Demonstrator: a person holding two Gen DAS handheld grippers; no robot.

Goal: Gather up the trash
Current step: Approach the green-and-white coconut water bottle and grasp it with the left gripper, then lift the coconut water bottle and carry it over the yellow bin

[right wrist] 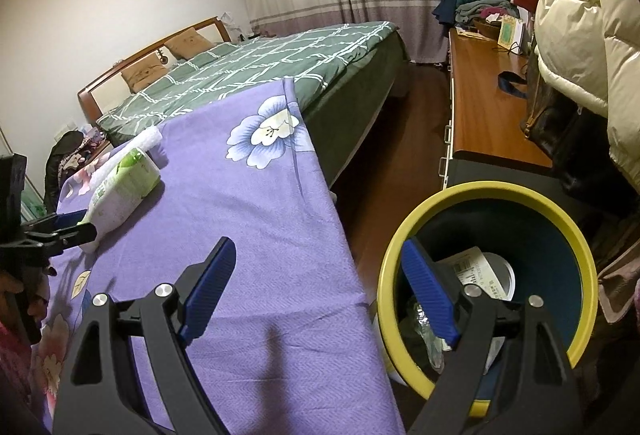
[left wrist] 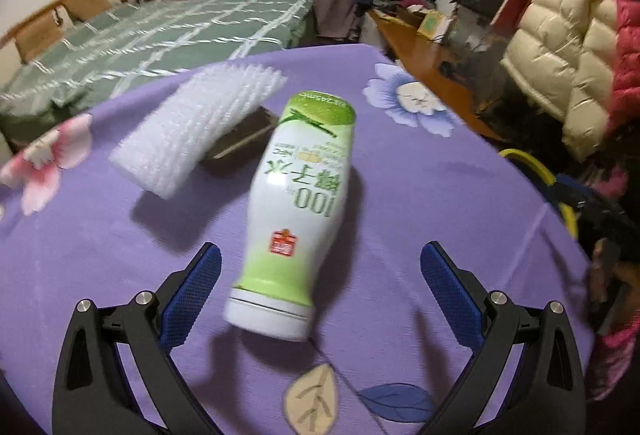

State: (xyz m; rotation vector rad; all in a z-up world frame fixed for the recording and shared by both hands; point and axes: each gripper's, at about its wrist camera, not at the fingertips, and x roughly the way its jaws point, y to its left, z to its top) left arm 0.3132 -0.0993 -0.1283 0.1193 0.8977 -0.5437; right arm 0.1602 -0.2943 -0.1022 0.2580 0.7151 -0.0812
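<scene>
**Fingers spread wide, nothing gripped**

Ribbed blue pads of the left gripper (left wrist: pixel 320 267) stood wide apart either side of a smooth white-and-green plastic bottle (left wrist: pixel 298 211) lying on the purple woven tablecloth (left wrist: pixel 440 195), untouched. Right gripper (right wrist: pixel 320 271) gaped empty near the round yellow-rimmed bin (right wrist: pixel 576 231).

Bare purple cloth (left wrist: pixel 440 203) right of bottle (left wrist: pixel 296 203), foam sheet (left wrist: pixel 192 131) crowding left

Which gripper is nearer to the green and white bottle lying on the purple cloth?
Left. The left gripper is open around the bottle, fingers on either side of its capped end. The right gripper is open over the table edge by the bin, well away.
</scene>
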